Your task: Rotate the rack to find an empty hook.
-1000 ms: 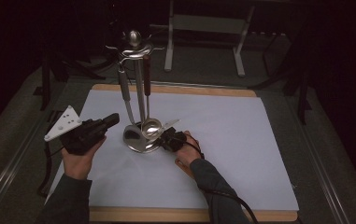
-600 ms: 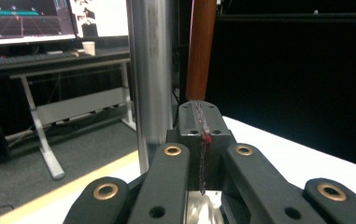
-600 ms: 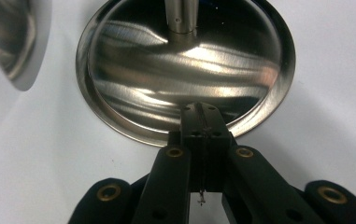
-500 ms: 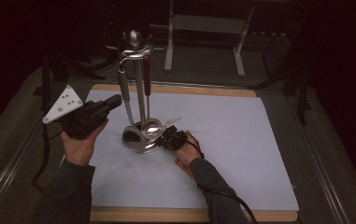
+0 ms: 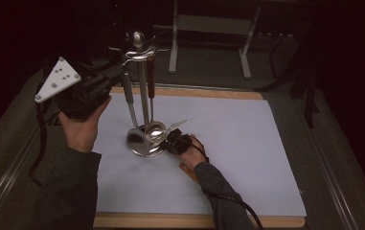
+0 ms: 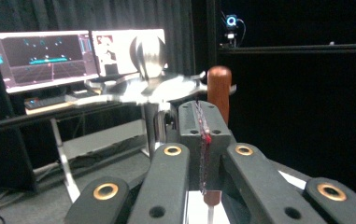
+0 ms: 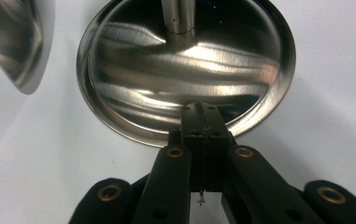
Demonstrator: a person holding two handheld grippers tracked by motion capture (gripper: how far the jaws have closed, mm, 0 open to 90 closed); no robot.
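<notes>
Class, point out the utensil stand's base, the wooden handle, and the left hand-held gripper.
Stand base (image 7: 185, 70): right gripper view, on the shiny dish.
Wooden handle (image 6: 219, 86): left gripper view, on its rounded top.
Left hand-held gripper (image 5: 115, 74): high view, at its jaw tips.

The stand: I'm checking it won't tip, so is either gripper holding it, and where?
The right gripper pins the stand's base rim, jaws shut; the left gripper, jaws shut, holds nothing near the top.

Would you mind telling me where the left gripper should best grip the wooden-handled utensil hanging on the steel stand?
Probably at the brown wooden handle, just below the stand's top hooks. The utensil hangs upright beside the centre pole, so the left gripper should come in level from the person's left, jaws opened either side of the handle; they look closed now.
</notes>
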